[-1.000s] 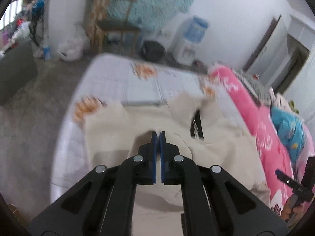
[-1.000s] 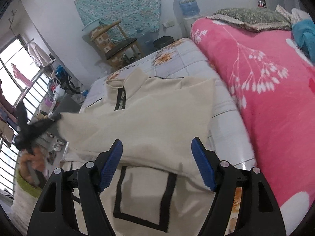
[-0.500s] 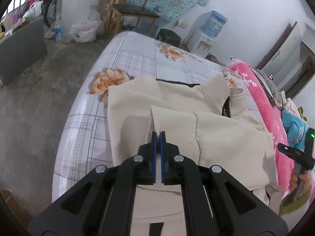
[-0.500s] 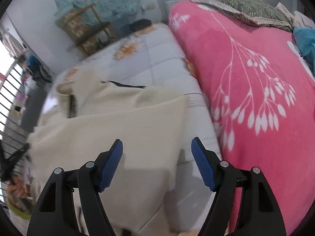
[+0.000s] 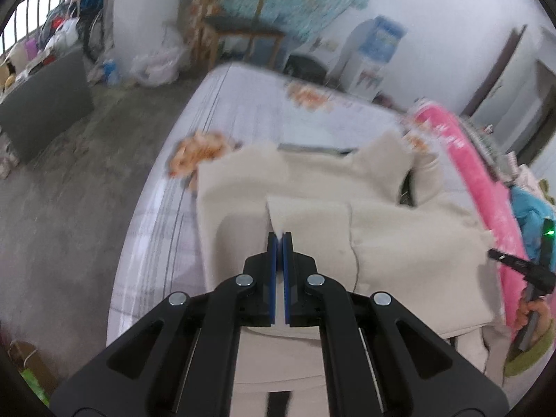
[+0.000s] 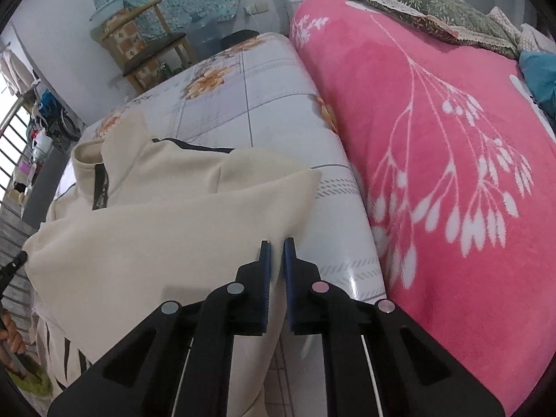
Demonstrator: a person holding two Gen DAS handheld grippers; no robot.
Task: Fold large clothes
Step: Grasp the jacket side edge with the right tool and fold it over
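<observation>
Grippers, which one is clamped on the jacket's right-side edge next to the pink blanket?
The right gripper, pinching the cream jacket edge beside the blanket.

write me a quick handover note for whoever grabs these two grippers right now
Left gripper: jaws shut on the cuff end of a sleeve of the cream jacket, which lies across the jacket's chest.
Right gripper: jaws nearly shut, pinching the right-hand edge of the jacket.
The jacket lies on the floral mattress, collar pointing away, beside the pink blanket.
Done: one sleeve is folded in over the body.
Left: release the sleeve, fold in the side the right gripper holds, then likely fold the length in half. The lower hem is mostly out of view, so check it first.
</observation>
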